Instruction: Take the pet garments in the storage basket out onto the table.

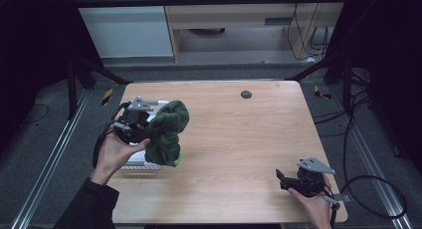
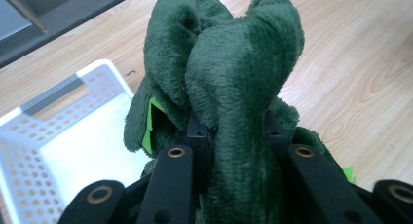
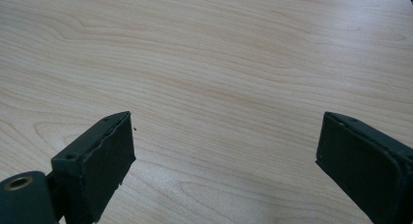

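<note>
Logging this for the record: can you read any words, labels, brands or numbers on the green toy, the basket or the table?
None can be read.
Green toy: a bright green tag shows, no print legible.
White basket: plain, perforated, no label.
Table: bare wood with a dark round spot, no writing.

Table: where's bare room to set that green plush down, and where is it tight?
Free: the wide wood stretch of the table between the green plush and the right claw, up to the dark disc by the far edge. Crowded: the left side, where the left claw, clamped on the plush, hangs by the white basket.
</note>
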